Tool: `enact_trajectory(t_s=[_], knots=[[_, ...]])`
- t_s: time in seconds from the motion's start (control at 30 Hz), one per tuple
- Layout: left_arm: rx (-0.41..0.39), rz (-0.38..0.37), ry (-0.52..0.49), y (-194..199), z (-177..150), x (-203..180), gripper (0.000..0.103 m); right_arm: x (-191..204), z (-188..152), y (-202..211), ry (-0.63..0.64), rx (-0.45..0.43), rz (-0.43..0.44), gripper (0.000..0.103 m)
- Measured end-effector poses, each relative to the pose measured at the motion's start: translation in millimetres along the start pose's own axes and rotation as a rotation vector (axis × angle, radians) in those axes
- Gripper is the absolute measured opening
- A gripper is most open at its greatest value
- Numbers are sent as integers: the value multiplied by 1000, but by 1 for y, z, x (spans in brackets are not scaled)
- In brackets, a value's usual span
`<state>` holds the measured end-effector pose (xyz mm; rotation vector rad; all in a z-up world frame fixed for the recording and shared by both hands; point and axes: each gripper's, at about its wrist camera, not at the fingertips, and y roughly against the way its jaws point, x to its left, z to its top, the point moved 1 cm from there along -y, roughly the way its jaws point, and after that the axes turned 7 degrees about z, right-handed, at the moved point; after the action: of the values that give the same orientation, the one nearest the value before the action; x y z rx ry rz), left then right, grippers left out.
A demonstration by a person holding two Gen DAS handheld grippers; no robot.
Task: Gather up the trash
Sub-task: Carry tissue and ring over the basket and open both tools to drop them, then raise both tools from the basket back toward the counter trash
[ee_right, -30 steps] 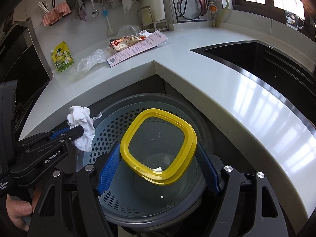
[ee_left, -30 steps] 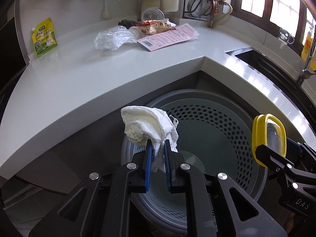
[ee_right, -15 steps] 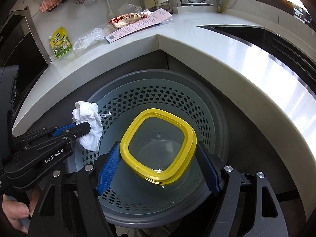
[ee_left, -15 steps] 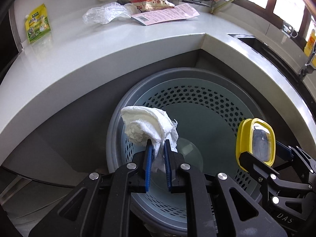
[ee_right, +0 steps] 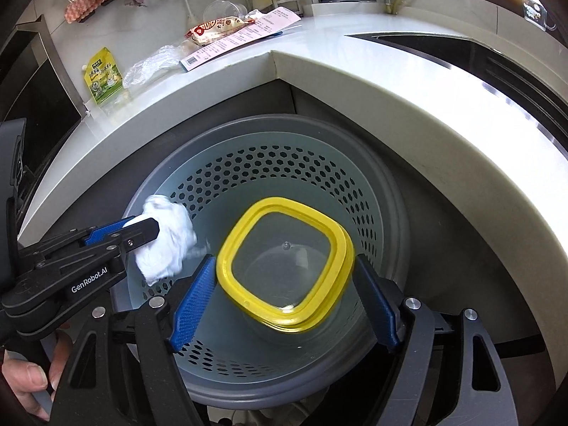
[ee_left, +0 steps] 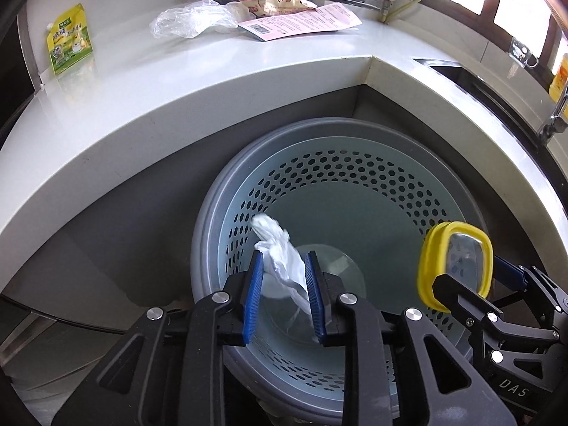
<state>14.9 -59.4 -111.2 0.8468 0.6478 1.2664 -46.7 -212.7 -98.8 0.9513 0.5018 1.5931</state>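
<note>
A round grey perforated bin [ee_left: 355, 184] [ee_right: 284, 163] stands below the counter corner. My left gripper [ee_left: 284, 294] [ee_right: 142, 229] is over the bin with its jaws spread; a crumpled white tissue [ee_left: 280, 259] [ee_right: 167, 241] slips down between them, blurred. My right gripper [ee_right: 284, 301] [ee_left: 472, 280] has widened around a clear container with a yellow rim [ee_right: 284, 266] [ee_left: 454, 262], which looks blurred and tilted over the bin.
On the white counter [ee_left: 177, 81] lie a clear plastic bag [ee_left: 191, 21], a pink paper slip [ee_left: 301, 23], a snack wrapper [ee_left: 280, 0] and a green-yellow sachet [ee_left: 69, 44]. A sink [ee_right: 479, 56] is at the right.
Both grippers moved over the bin's middle. The left jaws opened and the tissue is dropping. The right jaws widened and the container is slipping and tilting.
</note>
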Motion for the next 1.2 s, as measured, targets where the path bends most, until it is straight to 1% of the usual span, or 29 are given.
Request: enact_trajectory(t_s=[0.03,0.1,0.17,0.43,0.63,0.73,0.77,1.07,1.2], knots=[[0,0,2,0,0,1,28,-1,0,1,-1,-2,0,75],[-4,7,4,1,1,1,36,-1,0,2,-2,-10,-6,78],[-8,8,7,3,1,2,41,-2,0,3,-6,-14,-3,79],[-19,15,6,7,3,2,47,-3,0,5,-9,-21,6,79],[-23,16,15,9,4,7,49,-6,-1,8,-21,-30,11,79],[-34,20,21,11,5,9,54,-5,-1,10,-22,-31,8,79],[-40,22,22,12,5,10,57,-5,-1,10,-21,-33,8,79],[-70,32,27,21,8,15,62,-1,2,14,-13,-48,12,79],[-82,29,39,26,10,18,68,1,3,17,-12,-56,11,79]])
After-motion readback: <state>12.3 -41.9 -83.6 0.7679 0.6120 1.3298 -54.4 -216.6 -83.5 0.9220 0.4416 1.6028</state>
